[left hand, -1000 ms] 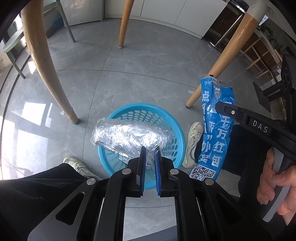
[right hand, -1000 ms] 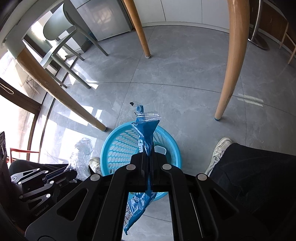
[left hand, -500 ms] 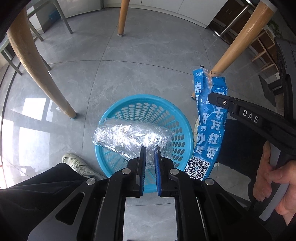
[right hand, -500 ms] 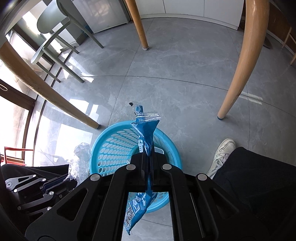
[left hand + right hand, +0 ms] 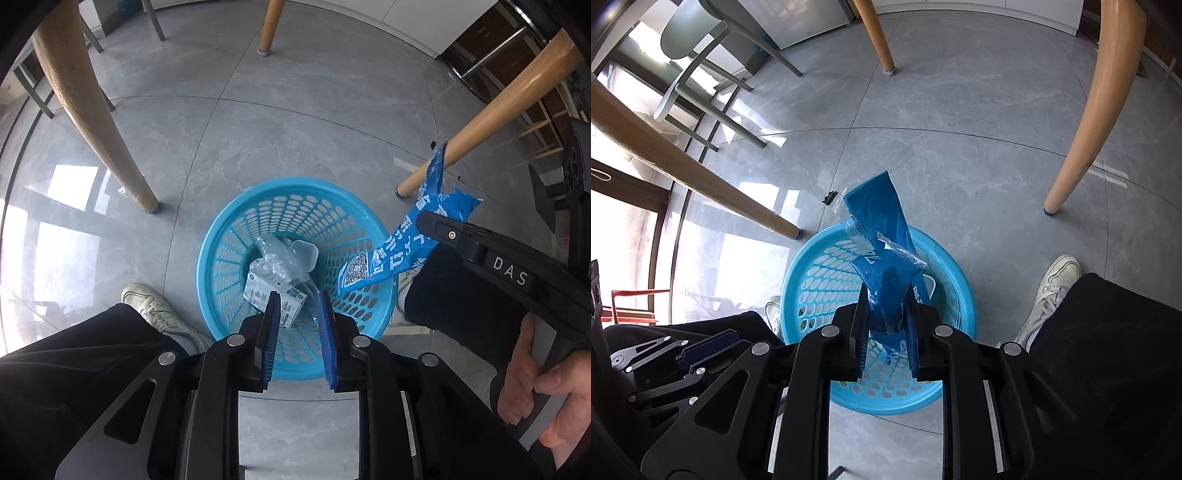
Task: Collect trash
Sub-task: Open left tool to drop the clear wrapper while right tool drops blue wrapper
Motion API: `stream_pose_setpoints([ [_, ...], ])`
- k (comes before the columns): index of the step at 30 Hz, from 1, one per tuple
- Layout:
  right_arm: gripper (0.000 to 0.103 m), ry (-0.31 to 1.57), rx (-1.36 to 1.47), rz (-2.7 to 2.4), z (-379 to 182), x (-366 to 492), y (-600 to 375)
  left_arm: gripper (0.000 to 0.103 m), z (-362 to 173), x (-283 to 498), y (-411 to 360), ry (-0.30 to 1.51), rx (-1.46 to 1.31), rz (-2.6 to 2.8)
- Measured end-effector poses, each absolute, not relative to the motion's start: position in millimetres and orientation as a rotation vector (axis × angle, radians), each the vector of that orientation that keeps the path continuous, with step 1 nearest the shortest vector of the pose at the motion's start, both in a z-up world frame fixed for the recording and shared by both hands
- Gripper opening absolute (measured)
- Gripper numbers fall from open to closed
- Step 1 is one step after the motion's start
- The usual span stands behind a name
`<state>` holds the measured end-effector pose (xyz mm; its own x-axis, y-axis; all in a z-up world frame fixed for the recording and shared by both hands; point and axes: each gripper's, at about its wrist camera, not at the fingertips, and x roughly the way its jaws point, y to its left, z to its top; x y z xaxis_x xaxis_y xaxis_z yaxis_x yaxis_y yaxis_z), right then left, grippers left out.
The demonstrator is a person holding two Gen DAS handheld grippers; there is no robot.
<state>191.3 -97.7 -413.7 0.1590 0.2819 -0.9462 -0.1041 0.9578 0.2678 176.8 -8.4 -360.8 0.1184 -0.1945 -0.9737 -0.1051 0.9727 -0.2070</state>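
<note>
A round blue plastic basket stands on the grey tile floor, right under both grippers. My left gripper hangs over it, its jaws opening with nothing between them. A crumpled clear plastic wrap lies in the basket on a small white box, beside a clear tub. My right gripper is over the basket too, jaws opening. A long blue printed wrapper sits loosely between them and tilts over the basket's rim, the same wrapper seen from the left wrist.
Slanted wooden table legs stand around the basket. A pale green chair is at the far left. The person's dark trouser legs and white shoes flank the basket. A hand holds the right gripper's handle.
Both grippers sank toward the basket and their jaws parted. The clear plastic wrap left the left jaws and dropped into the basket. The blue wrapper came loose and tipped sideways.
</note>
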Motion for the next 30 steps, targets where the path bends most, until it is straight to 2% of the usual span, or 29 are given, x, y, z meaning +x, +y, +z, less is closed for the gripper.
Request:
stream_pose_setpoints([
  [8, 0.021, 1.423, 0.149, 0.286, -416.4, 187.1, -97.2, 0.021, -358.7, 176.4, -8.8, 1.450, -0.220, -0.050],
  [12, 0.030, 1.453, 0.135, 0.301, -419.8, 182.9, -94.6, 0.021, -356.0, 176.4, -5.9, 1.440, -0.218, -0.039],
  [20, 0.030, 1.459, 0.132, 0.298, -411.0, 176.9, -98.1, 0.021, -352.5, 173.3, -3.8, 1.434, -0.201, -0.017],
  [24, 0.037, 1.452, 0.138, 0.289, -402.6, 172.7, -103.7, 0.023, -349.1, 170.5, -1.7, 1.437, -0.196, -0.011],
  [28, 0.037, 1.454, 0.157, 0.300, -390.1, 161.5, -106.6, 0.026, -343.3, 167.0, -2.8, 1.438, -0.186, -0.010],
  [30, 0.041, 1.443, 0.134, 0.308, -382.1, 155.0, -104.0, 0.027, -340.0, 163.7, -2.7, 1.433, -0.182, -0.012],
])
